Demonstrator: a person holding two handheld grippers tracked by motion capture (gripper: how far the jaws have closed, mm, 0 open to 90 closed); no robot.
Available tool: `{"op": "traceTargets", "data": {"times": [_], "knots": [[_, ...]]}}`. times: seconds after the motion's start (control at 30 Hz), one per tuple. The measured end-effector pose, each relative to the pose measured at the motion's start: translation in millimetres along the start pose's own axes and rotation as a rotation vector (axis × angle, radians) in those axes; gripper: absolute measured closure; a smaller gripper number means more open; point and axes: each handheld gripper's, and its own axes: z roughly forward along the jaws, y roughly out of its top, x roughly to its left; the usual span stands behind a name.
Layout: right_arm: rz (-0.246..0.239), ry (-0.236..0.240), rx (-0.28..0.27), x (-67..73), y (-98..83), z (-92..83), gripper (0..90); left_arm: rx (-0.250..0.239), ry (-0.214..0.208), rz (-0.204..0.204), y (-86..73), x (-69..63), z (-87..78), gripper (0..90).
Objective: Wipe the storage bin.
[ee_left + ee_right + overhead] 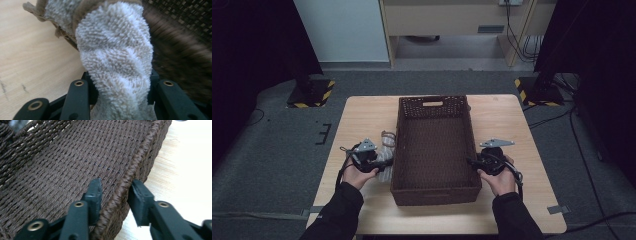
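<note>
Dark grey floor surrounds the wooden table (362,112). On it sits a brown woven basket (434,192). Its right wall is straddled, unpressed, by the right gripper (113,192). Left of the basket, a fluffy pale rolled towel (113,50), partly hidden, is clamped by the left gripper (120,81).

Light wood table (504,120) on grey carpet. On it: 1 dark brown woven basket (433,192), centred; 1 rolled fluffy towel (385,150) just beside basket's left wall.
</note>
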Motion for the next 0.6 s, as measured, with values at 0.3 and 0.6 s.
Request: {"op": "traceTargets", "data": {"times": [0.3,0.6], "knots": [[0.03,-0.067,-0.028,5.2,1.8,1.1,73.4,0.07,0.029,-0.005,-10.5,1.1,14.6,59.4],[0.028,-0.086,-0.022,5.5,7.6,6.9,72.3,-0.024,-0.015,-0.014,1.3,0.6,-10.6,59.5]]}}
